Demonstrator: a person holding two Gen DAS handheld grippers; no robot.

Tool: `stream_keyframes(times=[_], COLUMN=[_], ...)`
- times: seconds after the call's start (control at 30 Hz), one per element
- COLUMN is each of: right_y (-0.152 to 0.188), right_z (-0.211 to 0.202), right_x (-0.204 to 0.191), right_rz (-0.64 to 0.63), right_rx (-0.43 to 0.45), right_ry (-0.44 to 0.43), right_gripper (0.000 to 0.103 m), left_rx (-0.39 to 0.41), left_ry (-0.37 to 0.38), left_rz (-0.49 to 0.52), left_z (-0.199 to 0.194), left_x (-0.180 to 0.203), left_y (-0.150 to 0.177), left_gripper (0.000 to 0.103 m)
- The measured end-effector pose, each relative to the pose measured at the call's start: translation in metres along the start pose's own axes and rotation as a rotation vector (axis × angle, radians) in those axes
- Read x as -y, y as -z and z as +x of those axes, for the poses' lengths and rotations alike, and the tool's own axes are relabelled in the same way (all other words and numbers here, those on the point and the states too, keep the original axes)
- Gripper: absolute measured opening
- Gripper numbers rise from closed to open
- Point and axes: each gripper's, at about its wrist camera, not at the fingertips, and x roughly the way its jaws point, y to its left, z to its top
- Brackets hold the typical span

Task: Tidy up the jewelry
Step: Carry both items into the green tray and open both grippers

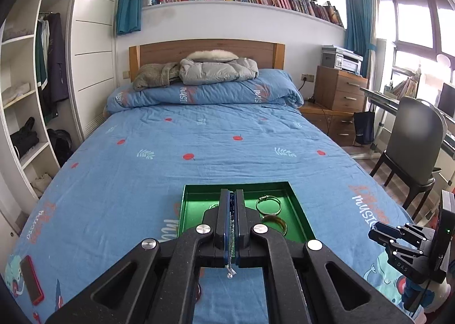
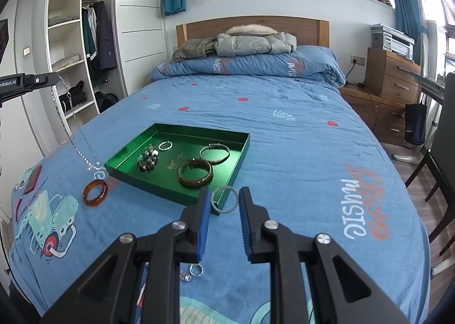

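Left gripper (image 1: pixel 232 204) is pressed together on a silver chain (image 2: pixel 74 122) (a short end with a clasp dangles below the pads in its own view); from the right camera the chain hangs in a long loop down to the bedspread (image 2: pixel 284 153), left of the green tray (image 2: pixel 227 179). Right gripper (image 2: pixel 224 201) pinches a thin silver ring-shaped bangle (image 2: pixel 225 199) between its blue pads, just at the tray's near corner. Inside the tray lie a dark bangle (image 2: pixel 195 172), a silver bangle (image 2: pixel 214 153), a bead bracelet (image 2: pixel 148 161) and a small silver bracelet (image 2: pixel 165 145). An amber bangle (image 2: pixel 95 192) rests on the bedspread left of the tray. Two small rings (image 2: pixel 192 272) lie near, under the right gripper.
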Motion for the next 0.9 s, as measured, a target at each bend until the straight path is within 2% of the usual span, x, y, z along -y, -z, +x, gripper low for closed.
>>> stream_keyframes(times=[0.23, 0.43, 0.53, 0.7, 0.9], right_y=[-0.032, -0.036, -0.031, -0.010, 0.006], right_z=[0.035, 0.095, 0.127, 0.176, 0.195], right_x=[-0.011, -0.025, -0.030, -0.039, -0.043], right_rz=[-0.016, -0.011, -0.009, -0.008, 0.016], right_rx=[-0.001, -0.070, -0.118, -0.231, -0.304], right_ry=[-0.030, -0.061, -0.061, -0.053, -0.024], right_gripper=[0.019, 0.019, 0.019, 0.019, 0.020], left_rx=[-0.028, -0.098, -0.137, -0.271, -0.411], left_ry=[-0.001, -0.040, -0.076, -0.114, -0.137], left_rz=[0.035, 0.053, 0.040, 0.013, -0.014], left_z=[0.054, 0.116, 0.141, 0.181, 0.212], left_x=[0.013, 0.014, 0.003, -0.021, -0.041], left_y=[-0.018, -0.012, 0.001, 0.042, 0.082], left_gripper=[0.002, 0.002, 0.002, 0.002, 0.004])
